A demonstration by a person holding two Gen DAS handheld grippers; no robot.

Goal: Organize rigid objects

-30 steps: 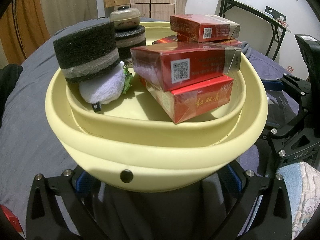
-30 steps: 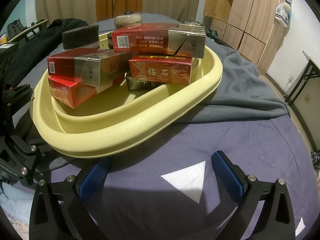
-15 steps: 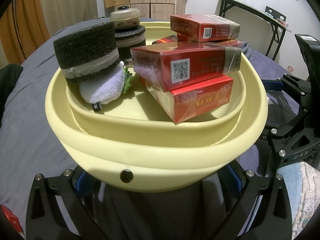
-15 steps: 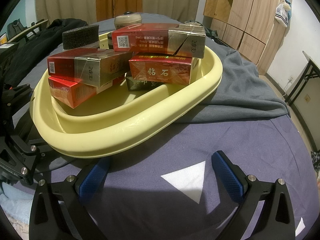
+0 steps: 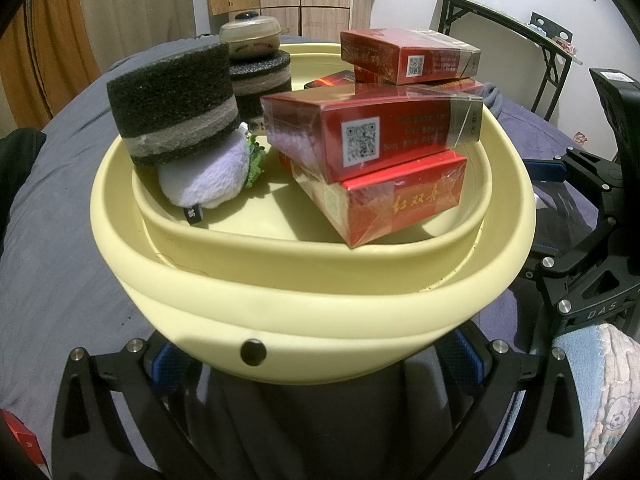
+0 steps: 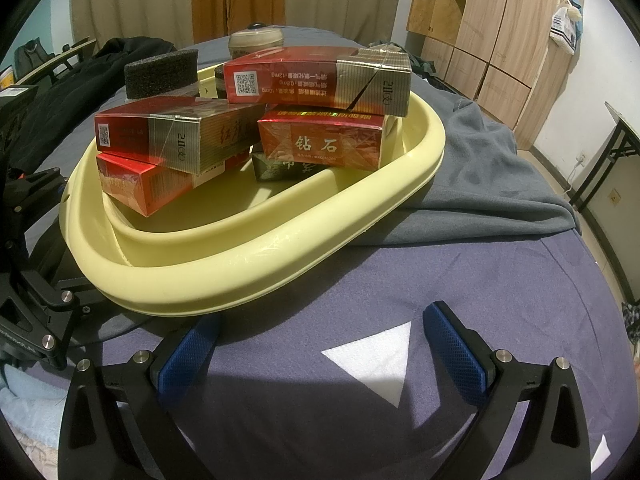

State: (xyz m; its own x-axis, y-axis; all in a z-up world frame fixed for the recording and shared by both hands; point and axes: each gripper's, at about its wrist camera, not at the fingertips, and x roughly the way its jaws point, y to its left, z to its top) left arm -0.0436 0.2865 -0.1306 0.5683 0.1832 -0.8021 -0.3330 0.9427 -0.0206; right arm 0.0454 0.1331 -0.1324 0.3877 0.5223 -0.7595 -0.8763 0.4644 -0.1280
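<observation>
A pale yellow basin (image 5: pixel 304 320) sits on the bed; it also shows in the right wrist view (image 6: pixel 256 256). It holds several red cigarette cartons (image 5: pixel 372 136) (image 6: pixel 316 80), a black foam cylinder (image 5: pixel 172 100), a white plush toy (image 5: pixel 204 176) and a small lidded jar (image 5: pixel 250 36). My left gripper (image 5: pixel 316 364) is open, its fingers spread under the basin's near wall. My right gripper (image 6: pixel 320 352) is open and empty over the blue sheet, just short of the basin's rim.
A grey blanket (image 6: pixel 480 184) lies under the basin's far side. Dark clothing (image 6: pixel 80 92) lies at the left. A red box corner (image 5: pixel 16 440) shows at the bottom left. A folding table (image 5: pixel 520 28) and wooden wardrobes (image 6: pixel 500 32) stand behind.
</observation>
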